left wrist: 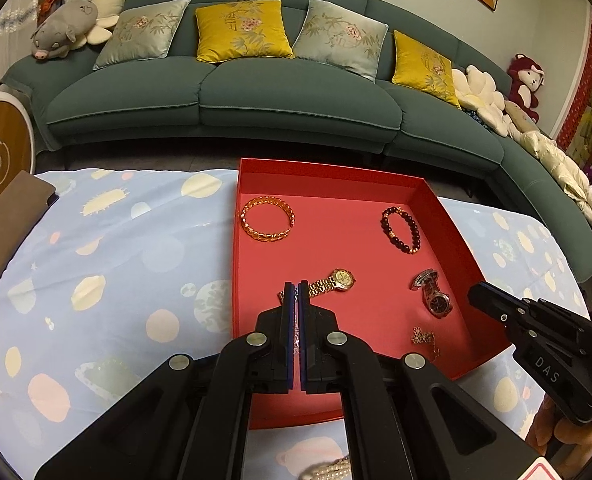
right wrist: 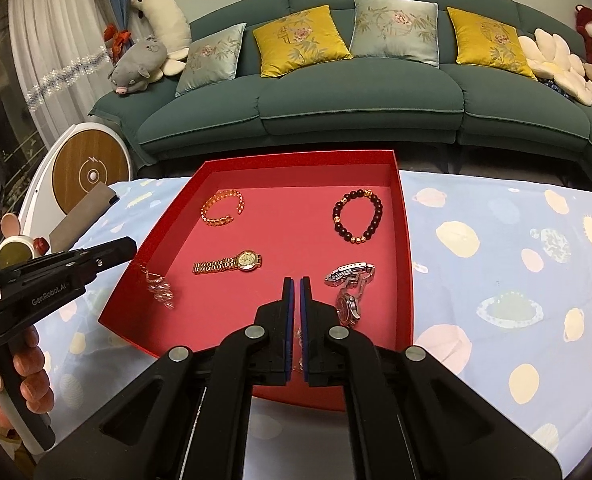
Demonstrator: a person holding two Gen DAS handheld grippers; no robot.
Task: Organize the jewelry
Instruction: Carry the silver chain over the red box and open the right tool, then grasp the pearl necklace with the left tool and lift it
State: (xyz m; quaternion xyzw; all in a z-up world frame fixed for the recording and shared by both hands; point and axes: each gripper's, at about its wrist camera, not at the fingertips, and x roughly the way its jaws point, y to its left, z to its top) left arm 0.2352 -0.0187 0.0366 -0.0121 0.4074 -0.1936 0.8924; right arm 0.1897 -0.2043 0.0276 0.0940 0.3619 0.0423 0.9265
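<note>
Tray, left wrist view: red tray (left wrist: pixel 328 166) lies on the desk's blue spotted cloth (left wrist: pixel 115 260).
Left hand-held gripper (left wrist: pixel 296 290): over the tray's near left part, jaws pressed together on a thin silver chain (left wrist: pixel 296 330), seen only as a sliver between them.
Far row: gold bangle (left wrist: pixel 267 237) on the left, bead bracelet (left wrist: pixel 412 249) on the right, well apart.
Middle: gold watch (left wrist: pixel 343 279) just beyond the fingertips; silver watch (left wrist: pixel 438 302) to its right.
Near right corner: small flower piece (left wrist: pixel 420 335) lies on the tray floor.
Right hand-held gripper (left wrist: pixel 474 294): tip above the tray's right wall, jaws together.
Pearls (left wrist: pixel 330 470): on the cloth at the bottom edge, partly hidden.

Right hand-held gripper, right wrist view (right wrist: pixel 297 292): closed with nothing gripped, over the tray's (right wrist: pixel 296 158) near middle, just left of the silver watch (right wrist: pixel 348 306).
Left hand-held gripper (right wrist: pixel 129 250): at the tray's left wall; the chain (right wrist: pixel 160 290) dangles from it, blurred, its pendant low over the tray's near left part.
Others: bangle (right wrist: pixel 215 220), bracelet (right wrist: pixel 378 216) and gold watch (right wrist: pixel 247 260) lie flat, apart.
</note>
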